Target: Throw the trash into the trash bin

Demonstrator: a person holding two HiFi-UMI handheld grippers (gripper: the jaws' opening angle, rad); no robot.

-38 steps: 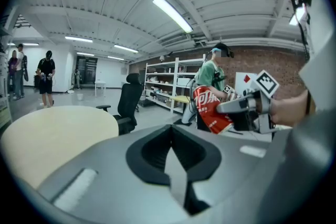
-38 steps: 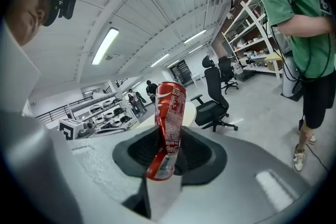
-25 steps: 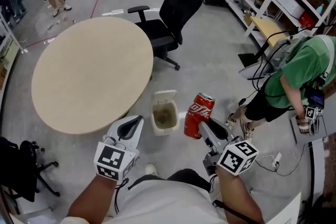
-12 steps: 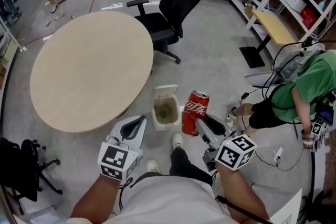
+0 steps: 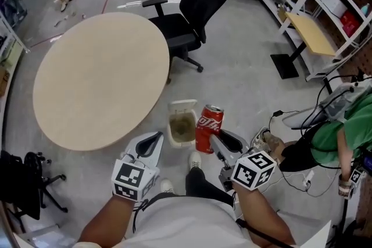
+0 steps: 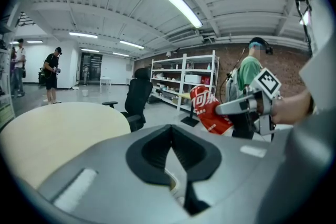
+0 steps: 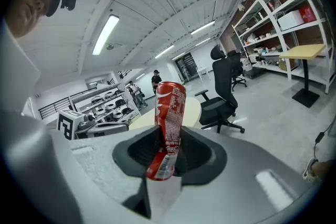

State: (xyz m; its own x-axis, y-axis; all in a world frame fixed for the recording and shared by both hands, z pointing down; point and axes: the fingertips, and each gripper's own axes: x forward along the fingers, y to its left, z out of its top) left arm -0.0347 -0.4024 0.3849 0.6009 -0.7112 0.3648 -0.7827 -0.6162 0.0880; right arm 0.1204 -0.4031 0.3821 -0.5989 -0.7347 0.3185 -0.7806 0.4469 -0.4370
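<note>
Right gripper point(image 5: 215, 141): jaws pinching the can point(image 5: 208, 128) low on its body, pads on both sides. In the right gripper view the can point(image 7: 170, 107) stands between the jaws of the gripper point(image 7: 169, 140), top up and leaning slightly, lower part dented.

Left gripper point(image 5: 149, 144): jaws pressed together, nothing between them. The left gripper view shows its tips point(image 6: 171, 131) meeting, with the can point(image 6: 208, 109) at its 2 o'clock.

Can location, head view: in the air, at 3 o'clock of the bin point(image 5: 182, 106), overlapping its right rim in the picture. Can't tell how high above it. Not inside.

Bin: on the floor, lid up, off the table point(image 5: 99, 78) edge at 5 o'clock. Left gripper at the bin's 7 o'clock, right gripper at 4 o'clock. Chair point(image 5: 197, 9) at the bin's 12 o'clock. Person in green point(image 5: 349, 128) at 3 o'clock, well apart.
</note>
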